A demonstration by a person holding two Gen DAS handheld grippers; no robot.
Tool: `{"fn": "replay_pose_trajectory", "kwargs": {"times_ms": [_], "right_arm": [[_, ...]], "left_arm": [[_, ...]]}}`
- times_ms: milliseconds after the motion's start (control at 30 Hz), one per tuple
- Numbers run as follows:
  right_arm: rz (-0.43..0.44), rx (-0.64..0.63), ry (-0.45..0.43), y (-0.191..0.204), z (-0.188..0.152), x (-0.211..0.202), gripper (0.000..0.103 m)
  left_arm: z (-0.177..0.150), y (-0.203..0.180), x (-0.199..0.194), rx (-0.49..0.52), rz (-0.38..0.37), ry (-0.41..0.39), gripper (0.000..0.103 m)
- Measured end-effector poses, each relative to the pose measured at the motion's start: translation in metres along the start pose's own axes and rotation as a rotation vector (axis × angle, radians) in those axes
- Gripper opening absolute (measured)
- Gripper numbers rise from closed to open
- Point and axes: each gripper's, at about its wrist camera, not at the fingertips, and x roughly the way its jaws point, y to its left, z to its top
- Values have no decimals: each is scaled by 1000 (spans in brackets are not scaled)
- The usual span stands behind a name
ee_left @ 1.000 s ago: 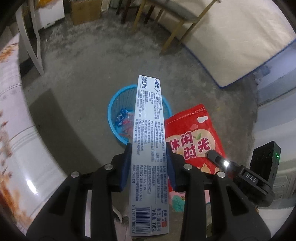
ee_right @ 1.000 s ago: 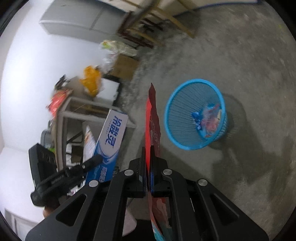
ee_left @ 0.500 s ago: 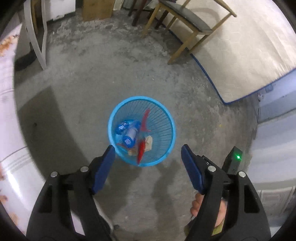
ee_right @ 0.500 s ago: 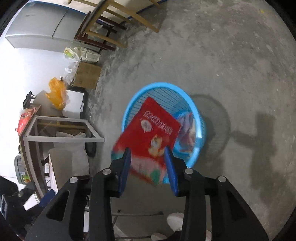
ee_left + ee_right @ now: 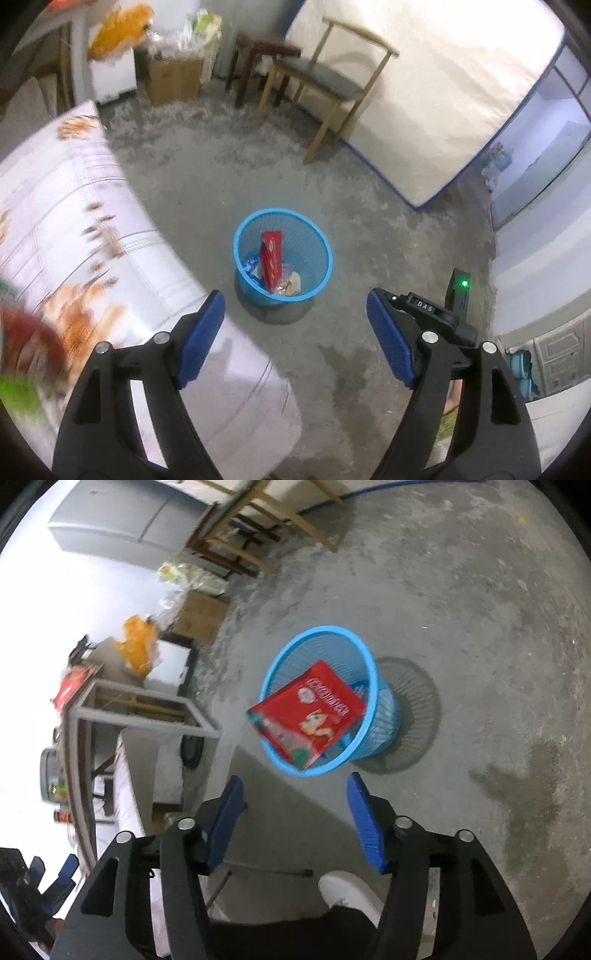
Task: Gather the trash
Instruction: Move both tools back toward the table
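1. One blue mesh basket (image 5: pixel 282 258) stands on the grey concrete floor (image 5: pixel 369 229), beside the table with the flowered cloth (image 5: pixel 74 206).
2. One red snack bag (image 5: pixel 308 712) shows in both views. In the right wrist view it lies tilted across the basket's near rim, partly inside and partly sticking out over the edge. In the left wrist view it stands edge-on inside the basket.
3. Other wrappers lie at the basket's bottom, one blue and white and one pale; their exact count cannot be told.
4. Two grippers are in view. The left gripper (image 5: pixel 295 325) has its jaws spread wide, having just been opening, with nothing between them.
5. The right gripper (image 5: pixel 293 801) also has its jaws well apart, having just been opening, and they are empty.
6. The bag sits beyond and above the right gripper's fingertips in its view, clear of both pads.
7. From the left gripper the basket lies straight ahead, between the two fingers and apart from them.
8. One wooden chair (image 5: pixel 325 77) and one cardboard box (image 5: pixel 173 79) stand further back.
9. One white shoe (image 5: pixel 347 890) shows below the right gripper.
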Motion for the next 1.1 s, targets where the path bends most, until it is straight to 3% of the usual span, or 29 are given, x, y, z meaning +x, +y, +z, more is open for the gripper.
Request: {"fn": "replay_pose_trajectory", "kwargs": {"times_ms": [133,267,367,533,767,1000,1100], "right_arm": [[32,-65,43,29,-19,-12,65],[66,-185,57,74,-41,-27,67],[103,-262,59,104,-54,-35,70],[144,-422,79,171,-86,-43,73],[227,-715,157,286,-149,-37,74],[329,-946,292,374,-239,-20,74],[339,-1039,349,402,-280,-7,74]], "left_arm": [[-38,10,-46,-2,37,-73,76],[-77,29,-93,-8,127,-161,77],[-107,50,-126,-46,186,-223,77],[-155,85,-179,-141,219,-357,77],[-204,127,-213,-268,317,-465,77],[-238,171,-233,-416,346,-537,77],[-245,199,-234,-499,345,-540,70]]}}
